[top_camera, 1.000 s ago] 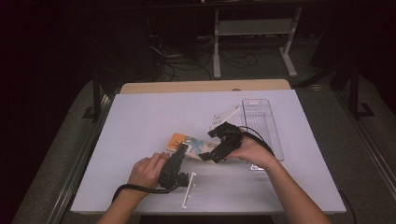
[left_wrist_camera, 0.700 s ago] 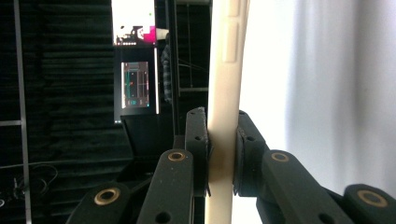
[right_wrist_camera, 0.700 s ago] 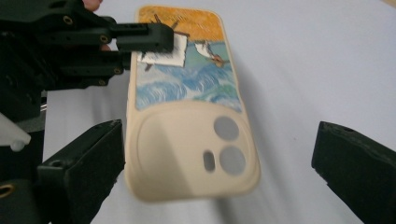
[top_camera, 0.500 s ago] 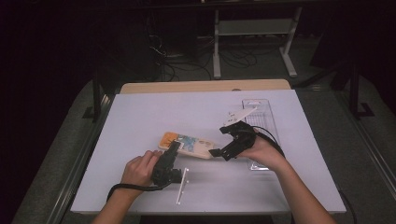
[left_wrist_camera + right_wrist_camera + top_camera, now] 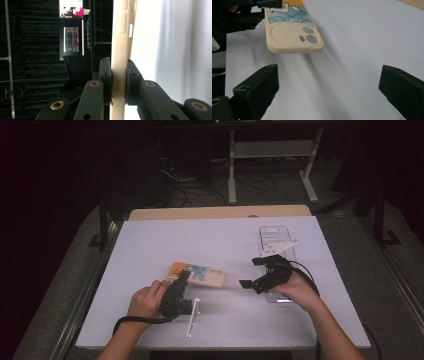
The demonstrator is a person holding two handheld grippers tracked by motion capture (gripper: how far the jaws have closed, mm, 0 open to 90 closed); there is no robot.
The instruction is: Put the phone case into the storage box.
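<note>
A cream phone case (image 5: 200, 274) with a blue and orange picture lies near the middle of the white table (image 5: 220, 240). My left gripper (image 5: 184, 277) is shut on its left part. In the left gripper view the two pads (image 5: 106, 75) pinch the case's cream edge (image 5: 120, 37). My right gripper (image 5: 252, 273) hovers to the right of the case, apart from it, and is open. In the right gripper view its wide jaws (image 5: 329, 87) frame bare table, with the camera end of the case (image 5: 292, 35) a little beyond them and the left gripper (image 5: 249, 15) behind.
A clear plastic tray (image 5: 276, 234) lies at the table's right, partly under the right hand (image 5: 300, 292). A wooden board edge (image 5: 220, 213) runs along the table's far side. Dark floor, cables and a metal stand lie beyond.
The right hand and its gripper have drawn back to the right, away from the case's end. The left gripper stays on the case, nearly in place.
</note>
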